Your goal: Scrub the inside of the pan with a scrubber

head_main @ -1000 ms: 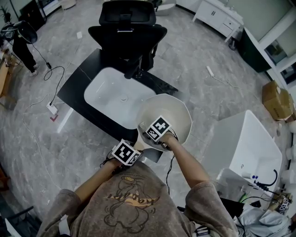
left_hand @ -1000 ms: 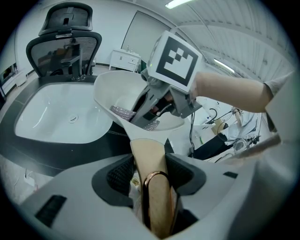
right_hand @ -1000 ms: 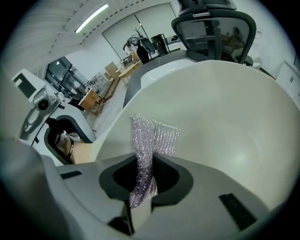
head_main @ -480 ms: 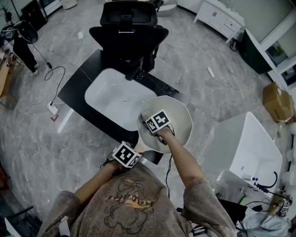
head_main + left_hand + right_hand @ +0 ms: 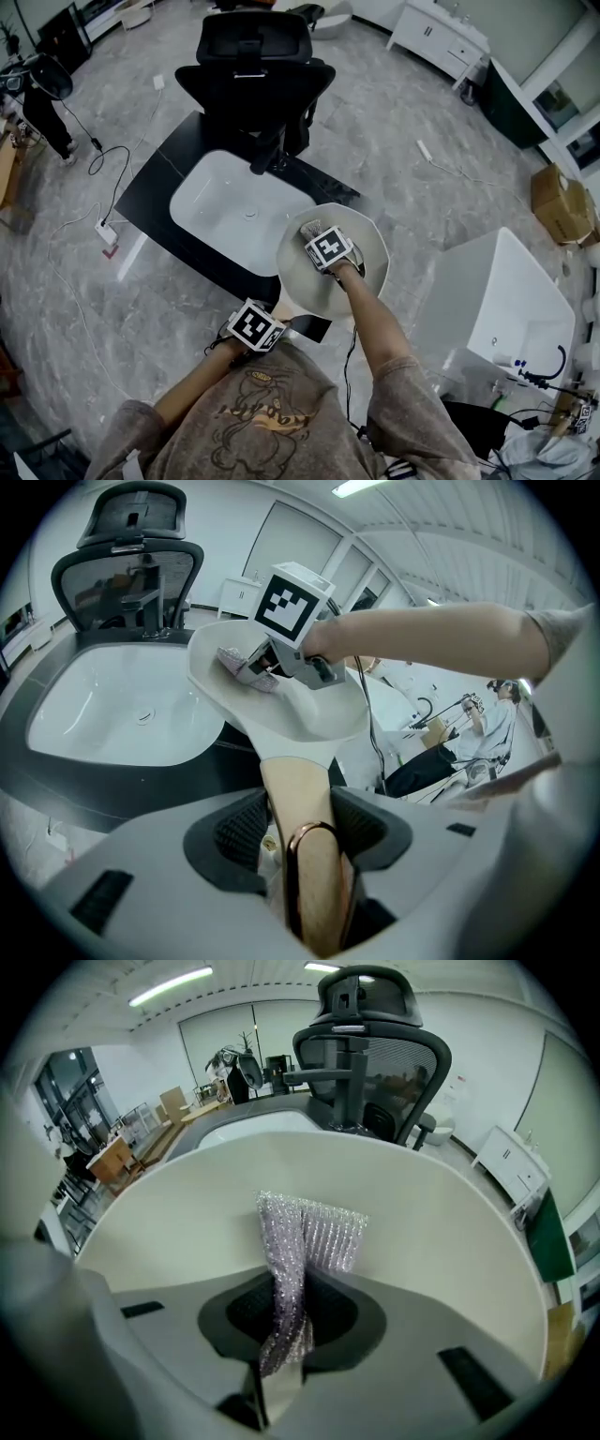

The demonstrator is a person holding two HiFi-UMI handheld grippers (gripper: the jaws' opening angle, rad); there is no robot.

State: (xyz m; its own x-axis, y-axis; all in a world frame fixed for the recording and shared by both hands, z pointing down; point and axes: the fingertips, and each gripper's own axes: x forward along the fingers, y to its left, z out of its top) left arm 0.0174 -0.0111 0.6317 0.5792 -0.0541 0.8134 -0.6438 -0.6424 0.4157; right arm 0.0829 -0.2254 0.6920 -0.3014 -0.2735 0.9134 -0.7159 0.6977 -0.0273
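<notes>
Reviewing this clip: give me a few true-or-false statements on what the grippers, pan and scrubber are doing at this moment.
1. The left gripper clamps the handle of the pan. True.
2. The right gripper is empty. False: it pinches a silvery scrubber inside the pan.
3. The pan rests in the sink. False: it is held in the air by its handle.
4. A black chair stands beyond the sink. True.

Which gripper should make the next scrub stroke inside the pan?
Right: the right gripper pinches the scrubber inside the pan; the left gripper is clamped on the handle.
</notes>
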